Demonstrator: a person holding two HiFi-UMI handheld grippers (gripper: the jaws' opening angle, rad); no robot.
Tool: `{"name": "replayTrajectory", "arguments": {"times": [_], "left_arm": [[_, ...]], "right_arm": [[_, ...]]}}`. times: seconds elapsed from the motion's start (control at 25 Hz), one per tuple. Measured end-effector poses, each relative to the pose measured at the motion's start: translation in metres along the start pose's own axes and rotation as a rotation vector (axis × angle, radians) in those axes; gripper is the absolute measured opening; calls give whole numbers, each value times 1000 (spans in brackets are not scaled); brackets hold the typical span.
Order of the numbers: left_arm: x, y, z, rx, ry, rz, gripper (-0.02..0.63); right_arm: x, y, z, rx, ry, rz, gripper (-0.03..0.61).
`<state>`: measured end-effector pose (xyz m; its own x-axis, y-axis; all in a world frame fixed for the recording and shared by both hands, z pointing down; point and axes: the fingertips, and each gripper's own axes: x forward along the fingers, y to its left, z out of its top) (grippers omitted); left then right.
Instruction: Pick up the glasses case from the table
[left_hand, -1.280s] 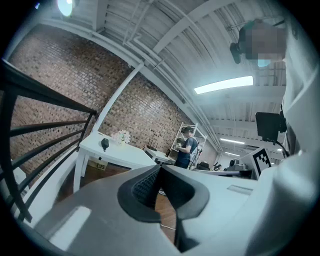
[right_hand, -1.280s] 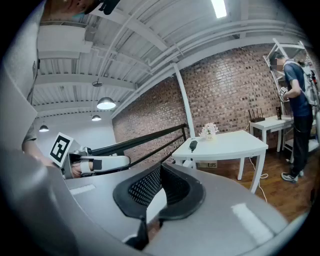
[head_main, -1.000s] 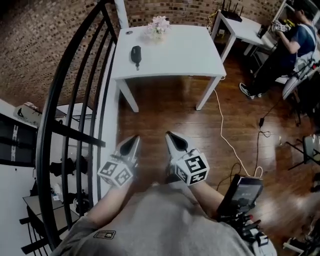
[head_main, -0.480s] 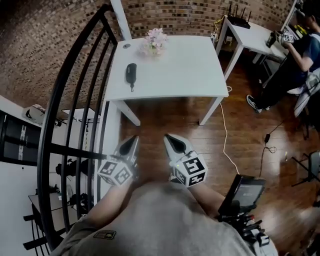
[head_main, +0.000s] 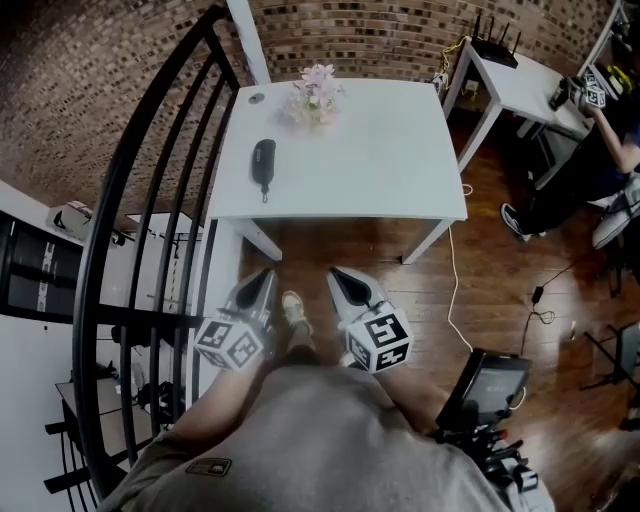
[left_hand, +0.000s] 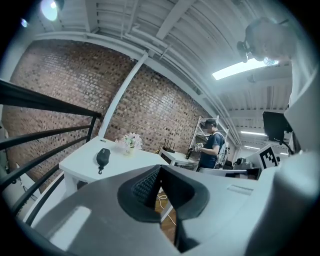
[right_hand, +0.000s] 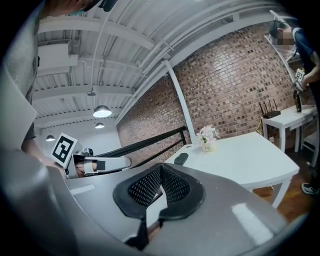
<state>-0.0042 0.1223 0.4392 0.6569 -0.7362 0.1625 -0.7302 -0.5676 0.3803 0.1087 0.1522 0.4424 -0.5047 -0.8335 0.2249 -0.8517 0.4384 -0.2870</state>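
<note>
The glasses case (head_main: 263, 160), dark and oval with a short strap, lies near the left edge of the white table (head_main: 380, 150). It also shows in the left gripper view, where the glasses case (left_hand: 103, 157) is small and far ahead, and in the right gripper view, where the glasses case (right_hand: 181, 159) lies at the table's near corner. My left gripper (head_main: 266, 277) and right gripper (head_main: 338, 273) are held side by side over the wood floor, short of the table. Both are shut with nothing in them; the left gripper (left_hand: 159, 168) and right gripper (right_hand: 161, 167) show their pads meeting.
A small vase of flowers (head_main: 315, 95) and a small round object (head_main: 258, 98) stand at the table's back. A black curved railing (head_main: 130, 200) runs along the left. At the right are a second white table (head_main: 520, 70), a seated person (head_main: 610, 130) and a floor cable (head_main: 455, 280).
The table and glasses case have drawn nearer in the head view as I step forward. A shoe now shows between the grippers. Both grippers keep their pose and stay shut.
</note>
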Motion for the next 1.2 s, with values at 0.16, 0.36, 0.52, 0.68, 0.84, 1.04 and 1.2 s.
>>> {"name": "replayTrajectory", "arguments": {"times": [0.16,0.36,0.52,0.68,0.84,1.04,1.2], "left_arm": [[32,32,3,-14,-4,-4,2],[72,75,14,-48,5,-3,2],[95,118,30,-53,21,-15,2],[118,164,45,-58,46,-26,2],[141,200,60,-61,55,-45,2],[158,242,70,-77,63,-25,2],[174,264,71,-79,79,3,2]], "right_arm": [[35,-21,1,1,17,-21,12],[85,-45,11,-4,55,-46,12],[133,-52,24,-3,80,-73,12],[188,-57,36,3,101,-91,12],[237,-64,50,-5,104,-103,12],[282,-74,54,-6,129,-107,12],[310,-88,53,-5,157,-86,12]]}}
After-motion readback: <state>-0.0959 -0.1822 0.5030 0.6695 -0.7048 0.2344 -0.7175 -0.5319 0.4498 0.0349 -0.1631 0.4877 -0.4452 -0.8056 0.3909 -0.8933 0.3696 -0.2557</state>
